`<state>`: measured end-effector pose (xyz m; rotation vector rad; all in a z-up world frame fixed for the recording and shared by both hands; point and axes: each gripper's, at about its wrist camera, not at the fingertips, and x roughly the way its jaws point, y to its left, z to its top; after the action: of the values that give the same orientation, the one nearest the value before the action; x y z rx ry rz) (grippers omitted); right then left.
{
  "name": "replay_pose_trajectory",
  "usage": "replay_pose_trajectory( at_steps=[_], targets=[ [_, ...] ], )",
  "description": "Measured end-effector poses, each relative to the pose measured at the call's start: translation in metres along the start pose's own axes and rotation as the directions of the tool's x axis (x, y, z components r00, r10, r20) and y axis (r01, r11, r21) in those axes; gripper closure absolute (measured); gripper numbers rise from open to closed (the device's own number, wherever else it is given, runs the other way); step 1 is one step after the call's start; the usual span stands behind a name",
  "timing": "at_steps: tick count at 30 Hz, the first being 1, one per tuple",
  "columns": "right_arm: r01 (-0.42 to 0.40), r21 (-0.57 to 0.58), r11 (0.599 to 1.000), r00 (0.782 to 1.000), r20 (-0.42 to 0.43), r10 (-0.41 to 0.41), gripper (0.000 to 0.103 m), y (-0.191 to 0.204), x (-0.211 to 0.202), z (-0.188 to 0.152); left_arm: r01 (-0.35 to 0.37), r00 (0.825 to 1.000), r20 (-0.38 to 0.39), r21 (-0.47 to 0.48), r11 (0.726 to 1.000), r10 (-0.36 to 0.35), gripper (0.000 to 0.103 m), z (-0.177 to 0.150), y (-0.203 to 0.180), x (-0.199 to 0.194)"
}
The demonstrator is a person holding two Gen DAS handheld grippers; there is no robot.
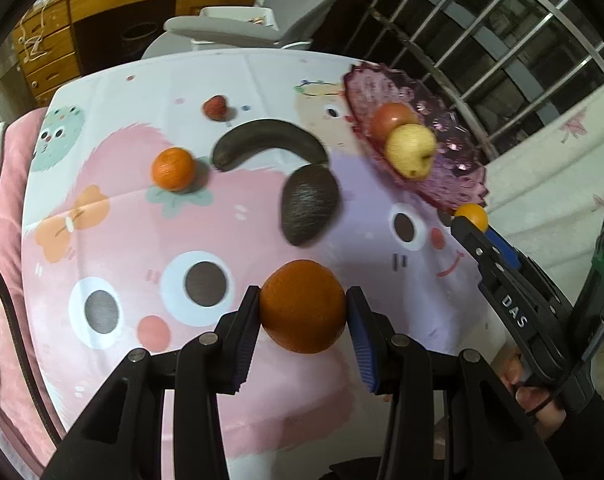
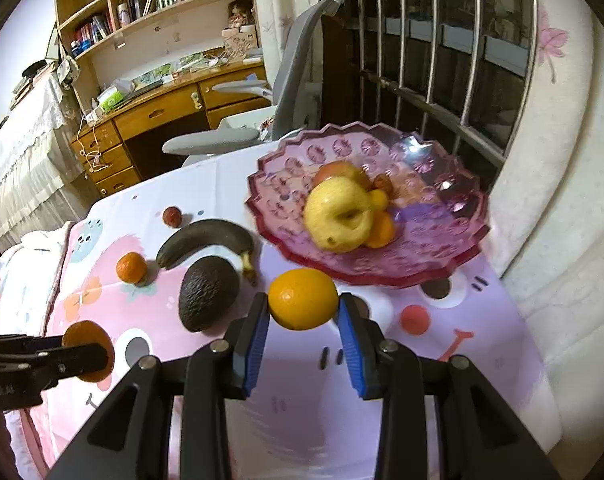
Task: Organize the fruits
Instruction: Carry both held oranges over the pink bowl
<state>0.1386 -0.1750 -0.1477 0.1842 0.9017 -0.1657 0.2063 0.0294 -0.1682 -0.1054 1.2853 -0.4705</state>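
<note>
My left gripper is shut on a large orange above the table; it also shows in the right wrist view. My right gripper is shut on a small yellow-orange citrus, just in front of the pink glass fruit bowl. The bowl holds a yellow apple, a red apple and small orange fruits. On the cloth lie an avocado, a dark banana, a tangerine and a small red fruit.
The table carries a pink cartoon cloth. A grey office chair stands behind it, with a wooden desk beyond. A barred window and a white cushion are to the right.
</note>
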Motion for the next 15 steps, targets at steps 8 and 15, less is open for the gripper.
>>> replay_pose_trajectory(
  at_steps=[8,15],
  targets=[
    [0.006,-0.008,1.0,1.0,0.001,-0.006,0.068,-0.044,-0.007,0.015,0.012,1.0,0.024,0.013,1.0,-0.013,0.062,0.012,-0.049,0.005],
    [-0.013,-0.04,0.999,1.0,-0.014,0.013,0.068,-0.083,-0.001,0.033,0.01,0.998,0.058,-0.002,1.0,-0.01,0.062,0.025,-0.09,0.014]
  ],
)
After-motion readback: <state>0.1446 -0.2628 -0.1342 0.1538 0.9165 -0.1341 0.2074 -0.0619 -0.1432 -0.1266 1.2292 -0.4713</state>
